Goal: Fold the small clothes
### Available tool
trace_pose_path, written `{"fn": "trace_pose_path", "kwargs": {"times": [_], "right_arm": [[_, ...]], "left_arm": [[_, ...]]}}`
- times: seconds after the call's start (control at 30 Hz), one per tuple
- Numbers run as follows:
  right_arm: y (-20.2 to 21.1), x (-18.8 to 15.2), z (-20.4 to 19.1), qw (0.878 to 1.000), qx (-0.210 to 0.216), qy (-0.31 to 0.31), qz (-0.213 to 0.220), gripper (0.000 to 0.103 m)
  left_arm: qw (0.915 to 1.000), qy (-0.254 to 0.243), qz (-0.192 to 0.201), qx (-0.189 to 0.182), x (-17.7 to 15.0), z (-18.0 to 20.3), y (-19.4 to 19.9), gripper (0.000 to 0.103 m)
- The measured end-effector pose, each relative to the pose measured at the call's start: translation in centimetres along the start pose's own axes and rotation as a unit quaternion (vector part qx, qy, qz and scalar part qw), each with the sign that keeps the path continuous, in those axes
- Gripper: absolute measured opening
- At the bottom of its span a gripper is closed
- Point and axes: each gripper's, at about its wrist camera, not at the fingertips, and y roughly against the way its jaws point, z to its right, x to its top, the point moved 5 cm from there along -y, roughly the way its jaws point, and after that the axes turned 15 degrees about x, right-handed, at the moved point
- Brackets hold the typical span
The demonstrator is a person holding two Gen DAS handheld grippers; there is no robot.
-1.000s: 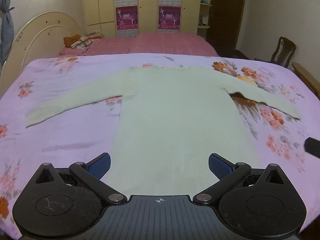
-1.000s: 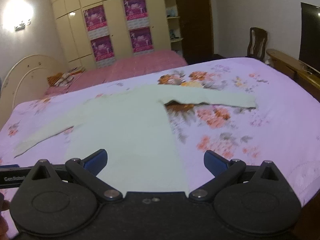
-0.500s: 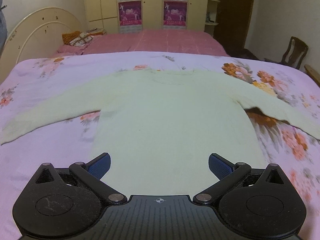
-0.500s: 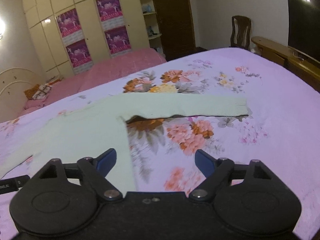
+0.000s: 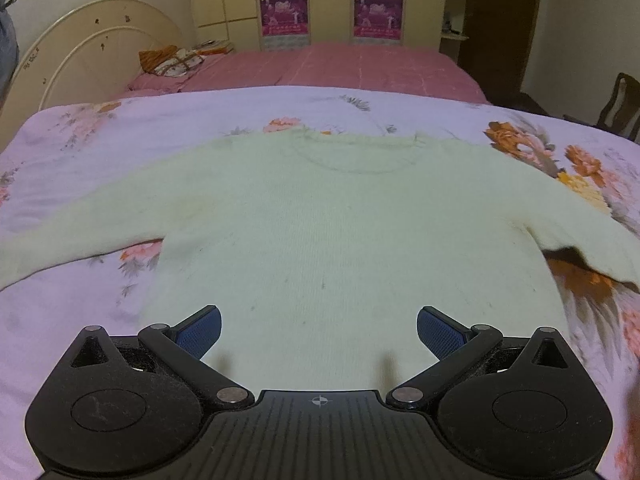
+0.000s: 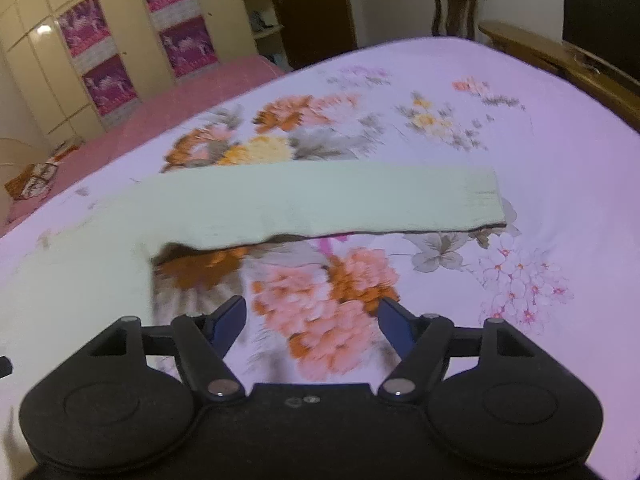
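Observation:
A pale green long-sleeved sweater (image 5: 332, 236) lies flat on the pink floral bedspread (image 5: 80, 152), neckline at the far side and both sleeves spread out. My left gripper (image 5: 319, 330) is open and empty, low over the sweater's body. In the right wrist view the sweater's right sleeve (image 6: 340, 200) stretches across to its cuff (image 6: 486, 198). My right gripper (image 6: 312, 322) is open and empty over the bedspread (image 6: 540, 152), just short of that sleeve.
A second bed with a pink cover (image 5: 332, 64) and a cream headboard (image 5: 92, 56) stands beyond. Wardrobes with purple posters (image 5: 328, 4) line the back wall. A wooden chair (image 6: 454, 8) and a wooden bed frame edge (image 6: 560, 64) are at the right.
Both grippers have moved forward and lower towards the bed. The left one has closed in on the sweater's body. The right one has swung right, towards the right sleeve.

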Motion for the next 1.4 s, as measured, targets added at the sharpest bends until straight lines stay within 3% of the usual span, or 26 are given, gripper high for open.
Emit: {"fn": "trace_pose_path", "kwargs": {"times": [0.27,0.43,0.57,0.6,0.63,0.67,0.73,0.87,1.07,1.27,1.4], "right_arm": [[-4.2,1.8,5.0,0.997,-0.014,-0.073,-0.011,0.07],[-5.3,3.5,6.4,0.996,-0.023,-0.087,0.02,0.07],[-6.1,5.2,7.8,0.992,-0.034,-0.105,0.056,0.064],[-6.3,5.5,8.0,0.992,-0.038,-0.104,0.063,0.06],[-6.3,5.9,8.2,0.991,-0.039,-0.102,0.073,0.049],[-6.5,6.2,8.5,0.991,-0.039,-0.099,0.079,0.027],[-6.9,6.5,9.0,0.991,-0.037,-0.097,0.08,0.006],[-6.6,7.1,8.7,0.991,-0.022,-0.09,0.099,0.005],[-6.4,9.5,1.6,0.992,0.044,-0.018,0.116,0.005],[-9.6,10.1,-11.2,0.983,0.141,0.071,0.091,0.005],[-13.2,7.3,-20.6,0.97,0.198,0.13,0.053,0.005]], "left_arm": [[0.9999,0.001,-0.008,0.013,0.9,0.6,-2.3,0.103],[0.9998,0.008,-0.005,0.016,1.4,0.2,-3.1,0.103],[0.9997,0.01,-0.009,0.018,1.5,0.1,-4.0,0.103],[0.9997,0.012,-0.011,0.02,1.6,0.0,-4.3,0.103],[0.9996,0.013,-0.011,0.022,1.6,0.0,-4.5,0.103],[0.9996,0.015,-0.01,0.021,1.6,-0.1,-4.7,0.103],[0.9997,0.016,-0.009,0.019,1.7,-0.2,-5.0,0.103],[0.9996,0.022,-0.012,0.016,1.9,-0.9,-5.5,0.103],[0.9983,0.052,-0.017,0.021,3.0,-3.9,-6.4,0.103],[0.9967,0.074,-0.004,0.034,4.1,-9.1,-7.2,0.103],[0.9943,0.099,-0.004,0.04,4.3,-13.0,-8.6,0.103]]}}
